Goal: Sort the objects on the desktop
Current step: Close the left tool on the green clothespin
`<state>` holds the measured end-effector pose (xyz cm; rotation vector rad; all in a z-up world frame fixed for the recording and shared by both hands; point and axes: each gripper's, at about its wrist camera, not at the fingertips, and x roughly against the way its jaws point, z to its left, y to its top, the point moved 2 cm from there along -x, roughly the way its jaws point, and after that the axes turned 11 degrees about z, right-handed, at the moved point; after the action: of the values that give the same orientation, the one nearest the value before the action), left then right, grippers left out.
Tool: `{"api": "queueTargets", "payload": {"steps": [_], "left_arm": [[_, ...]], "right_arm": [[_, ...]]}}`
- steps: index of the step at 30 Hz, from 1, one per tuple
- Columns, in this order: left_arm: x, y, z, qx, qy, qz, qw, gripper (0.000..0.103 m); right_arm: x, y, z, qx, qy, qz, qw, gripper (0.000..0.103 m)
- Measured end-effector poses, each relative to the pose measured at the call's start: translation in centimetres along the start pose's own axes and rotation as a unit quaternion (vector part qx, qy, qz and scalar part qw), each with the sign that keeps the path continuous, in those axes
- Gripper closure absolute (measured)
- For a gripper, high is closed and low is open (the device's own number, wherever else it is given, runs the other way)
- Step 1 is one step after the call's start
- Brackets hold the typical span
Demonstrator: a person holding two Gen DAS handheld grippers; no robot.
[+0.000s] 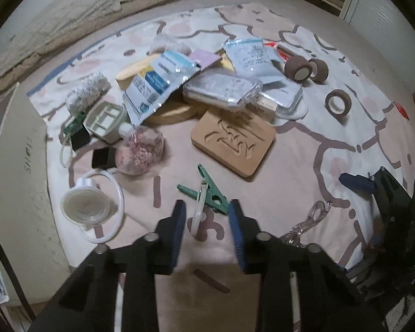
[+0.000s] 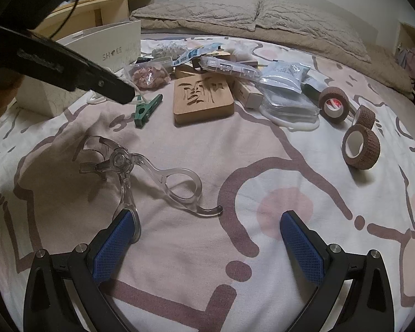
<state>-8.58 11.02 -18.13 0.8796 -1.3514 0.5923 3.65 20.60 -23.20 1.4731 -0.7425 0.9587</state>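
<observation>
Green clip (image 1: 207, 193) lying just ahead of left gripper (image 1: 207, 215), part open, near the wooden block (image 1: 232, 144); right gripper (image 2: 207, 227) spread wide beside clear tool (image 2: 152, 177).

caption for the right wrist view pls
Open right gripper hovers by a clear plastic tool on the patterned bedsheet.

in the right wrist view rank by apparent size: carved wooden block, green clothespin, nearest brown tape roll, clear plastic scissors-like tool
1. clear plastic tool, though it lies nearest the camera, which inflates it
2. carved wooden block
3. nearest brown tape roll
4. green clothespin, close to the roll, so unsure
</observation>
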Motion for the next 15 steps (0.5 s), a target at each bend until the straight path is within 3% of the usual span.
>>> {"api": "queueTargets", "payload": {"steps": [5,15], "left_arm": [[-0.6,0.0,0.3,0.006,0.009,0.012,0.9999,0.096],[1.0,-0.2,0.5,0.015,-0.012,-0.007,0.9998,0.098]], "right_arm": [[0.1,-0.2,0.0,-0.001,0.000,0.000,1.000,0.000],[0.0,-0.2,-0.1,-0.002,0.005,-0.001,1.000,0.000]]}}
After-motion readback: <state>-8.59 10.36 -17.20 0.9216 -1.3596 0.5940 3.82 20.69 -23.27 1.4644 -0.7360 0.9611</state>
